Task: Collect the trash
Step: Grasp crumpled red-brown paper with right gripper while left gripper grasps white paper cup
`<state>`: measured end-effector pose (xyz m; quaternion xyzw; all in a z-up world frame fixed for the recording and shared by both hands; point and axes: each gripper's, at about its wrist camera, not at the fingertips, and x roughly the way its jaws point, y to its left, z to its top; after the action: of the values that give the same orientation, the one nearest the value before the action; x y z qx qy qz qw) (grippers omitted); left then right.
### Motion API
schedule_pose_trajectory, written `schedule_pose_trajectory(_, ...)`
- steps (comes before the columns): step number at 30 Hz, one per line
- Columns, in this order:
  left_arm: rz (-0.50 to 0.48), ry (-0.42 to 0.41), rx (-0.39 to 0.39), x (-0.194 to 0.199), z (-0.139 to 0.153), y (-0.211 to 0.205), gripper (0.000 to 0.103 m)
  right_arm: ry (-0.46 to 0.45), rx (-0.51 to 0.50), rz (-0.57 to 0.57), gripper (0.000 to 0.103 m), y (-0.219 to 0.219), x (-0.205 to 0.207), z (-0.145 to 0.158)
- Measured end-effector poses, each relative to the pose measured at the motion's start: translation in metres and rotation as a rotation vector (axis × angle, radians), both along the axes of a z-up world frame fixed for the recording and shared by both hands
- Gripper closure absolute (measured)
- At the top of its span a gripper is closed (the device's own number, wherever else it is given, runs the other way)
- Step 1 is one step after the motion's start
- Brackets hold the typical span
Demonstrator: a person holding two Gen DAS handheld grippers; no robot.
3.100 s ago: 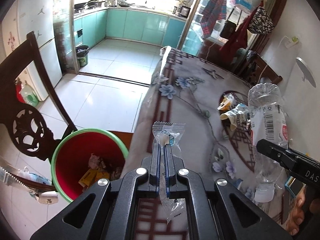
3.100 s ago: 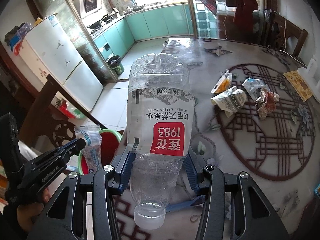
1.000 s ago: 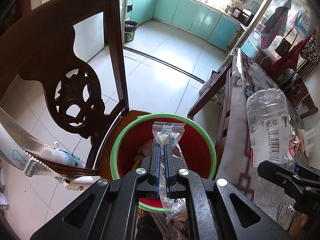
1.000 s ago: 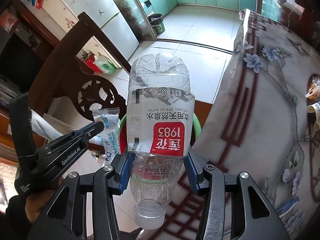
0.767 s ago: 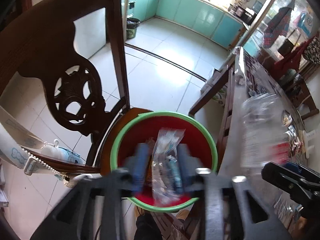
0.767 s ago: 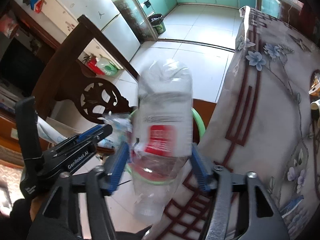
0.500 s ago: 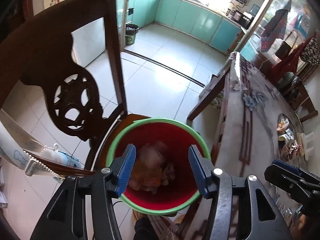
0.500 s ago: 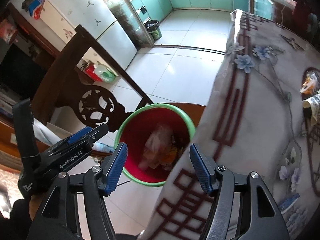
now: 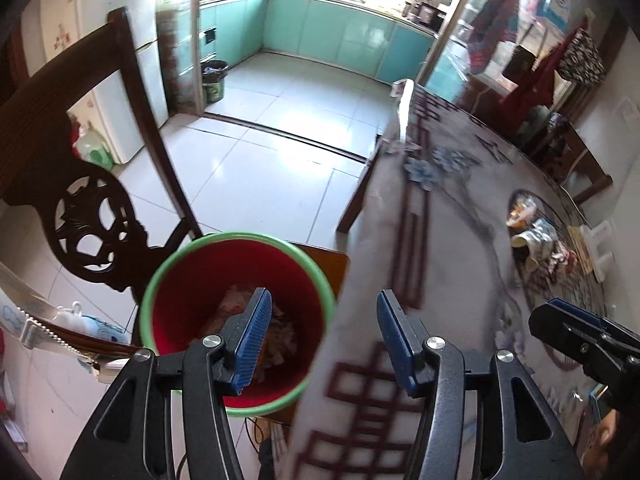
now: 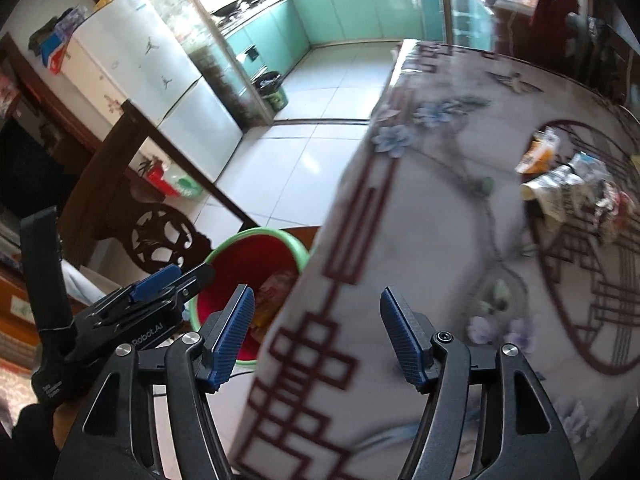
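Note:
A red bin with a green rim (image 9: 176, 264) stands on the floor by the table's corner, with wrappers inside; it also shows in the right wrist view (image 10: 256, 236). My left gripper (image 9: 324, 338) is open and empty, over the bin's right rim and the table edge. My right gripper (image 10: 316, 332) is open and empty over the table's corner. Several crumpled wrappers and a paper cup (image 9: 536, 240) lie on the table at the right, also seen in the right wrist view (image 10: 560, 184).
A dark carved wooden chair (image 9: 92, 216) stands left of the bin. The table wears a flowered cloth (image 10: 440, 216) with dark red lines. A white fridge (image 10: 132, 76) and a small dark bin (image 10: 274, 90) stand across the tiled floor.
Both grippers opened: the wrapper left my left gripper and the plastic bottle left my right gripper, both dropping into the red bin. Both grippers have since swung right toward the table.

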<state>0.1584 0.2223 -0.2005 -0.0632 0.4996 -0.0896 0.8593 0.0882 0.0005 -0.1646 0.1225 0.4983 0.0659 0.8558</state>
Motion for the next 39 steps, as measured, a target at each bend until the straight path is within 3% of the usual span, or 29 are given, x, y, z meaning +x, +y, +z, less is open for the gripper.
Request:
schedule_pose_trajectory(9,-0.113,-0.011,0.016,-0.009,0.011,-0.094,0.049,-0.007,-0.026,-0.134,0.028,-0.097,-0.023,-0.005)
schedule_pose_trajectory(18,-0.209,0.011,0.039,-0.02,0.008,-0.177,0.049,0.022,-0.131,-0.457,0.025,-0.279,-0.007,-0.03)
schedule_pose_trajectory(23,-0.256,0.011,0.059,-0.027,0.012,-0.211,0.049,0.068,-0.059,-0.536,0.025,-0.334,0.028,-0.061)
schedule_pose_trajectory(27,-0.319,-0.017,0.066,-0.022,0.021,-0.235,0.049,0.126,0.039,-0.527,0.026,-0.351,0.049,-0.09)
schedule_pose_trajectory(29,-0.373,-0.052,0.086,-0.015,0.026,-0.254,0.049,0.129,0.049,-0.504,0.053,-0.35,0.053,-0.095)
schedule_pose_trajectory(31,-0.431,-0.086,0.113,-0.009,0.028,-0.272,0.048,0.117,0.057,-0.465,0.06,-0.347,0.052,-0.092)
schedule_pose_trajectory(36,-0.6,-0.093,0.108,0.027,0.018,-0.329,0.041,0.063,0.095,-0.433,0.065,-0.355,0.03,-0.076)
schedule_pose_trajectory(39,-0.733,-0.082,0.152,0.047,0.001,-0.368,0.041,0.045,0.119,-0.414,0.065,-0.358,0.011,-0.065)
